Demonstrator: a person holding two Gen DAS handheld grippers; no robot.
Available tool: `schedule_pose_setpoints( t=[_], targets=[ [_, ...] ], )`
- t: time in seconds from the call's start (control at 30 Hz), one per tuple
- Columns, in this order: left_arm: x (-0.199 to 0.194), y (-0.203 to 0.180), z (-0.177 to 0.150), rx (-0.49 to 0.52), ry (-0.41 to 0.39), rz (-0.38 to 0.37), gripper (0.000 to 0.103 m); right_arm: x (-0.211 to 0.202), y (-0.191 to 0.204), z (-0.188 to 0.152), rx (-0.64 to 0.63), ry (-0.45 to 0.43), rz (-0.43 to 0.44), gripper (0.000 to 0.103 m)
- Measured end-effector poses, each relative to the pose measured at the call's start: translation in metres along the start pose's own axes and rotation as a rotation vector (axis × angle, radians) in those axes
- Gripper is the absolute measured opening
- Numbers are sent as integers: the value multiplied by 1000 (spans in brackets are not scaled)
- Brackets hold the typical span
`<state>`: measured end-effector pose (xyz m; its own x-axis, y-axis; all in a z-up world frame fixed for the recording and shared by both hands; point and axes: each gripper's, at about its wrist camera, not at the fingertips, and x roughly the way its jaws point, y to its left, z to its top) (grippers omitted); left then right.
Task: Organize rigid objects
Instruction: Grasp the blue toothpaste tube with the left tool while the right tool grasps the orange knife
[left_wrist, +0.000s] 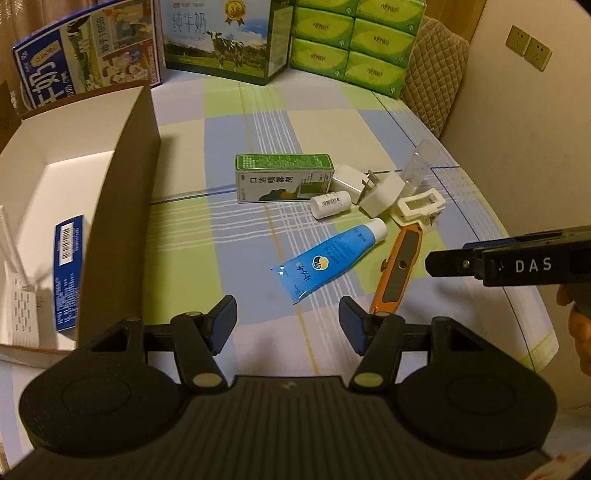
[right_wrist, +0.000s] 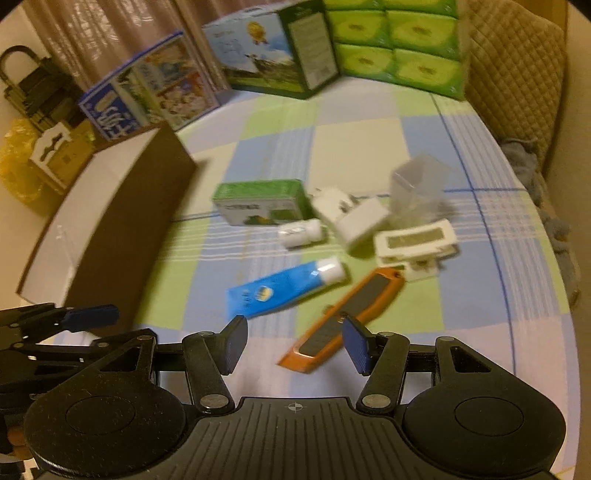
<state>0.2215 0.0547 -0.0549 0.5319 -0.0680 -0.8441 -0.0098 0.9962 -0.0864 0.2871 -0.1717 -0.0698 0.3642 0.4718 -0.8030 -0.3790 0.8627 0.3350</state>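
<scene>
Both the left gripper (left_wrist: 287, 321) and right gripper (right_wrist: 294, 343) hover with jaws wide and empty over the desk (left_wrist: 332, 125), since the tube (left_wrist: 330, 258), knife (left_wrist: 399, 273) and bottle (left_wrist: 330, 204) lie loose beside the box (left_wrist: 122, 206) meant for them

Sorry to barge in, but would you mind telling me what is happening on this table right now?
A person is tidying small items into a cardboard box on the left, using two handheld grippers. Both the left gripper and the right gripper are open and empty. A blue carton already sits in the box. Still loose on the checked cloth are a blue tube, an orange utility knife, a green carton, a small white bottle, white chargers and a white clip.
</scene>
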Motion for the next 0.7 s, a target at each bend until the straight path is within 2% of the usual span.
schedule_pose_setpoints(
  t=[0.37,0.7],
  targets=[
    [45,-6,6,41,51,21,57,43,-31,-7,81,57,-72,54],
    [74,-3,17,77,67,28,57,73,-29,-4,99,56,-122,54]
  ],
)
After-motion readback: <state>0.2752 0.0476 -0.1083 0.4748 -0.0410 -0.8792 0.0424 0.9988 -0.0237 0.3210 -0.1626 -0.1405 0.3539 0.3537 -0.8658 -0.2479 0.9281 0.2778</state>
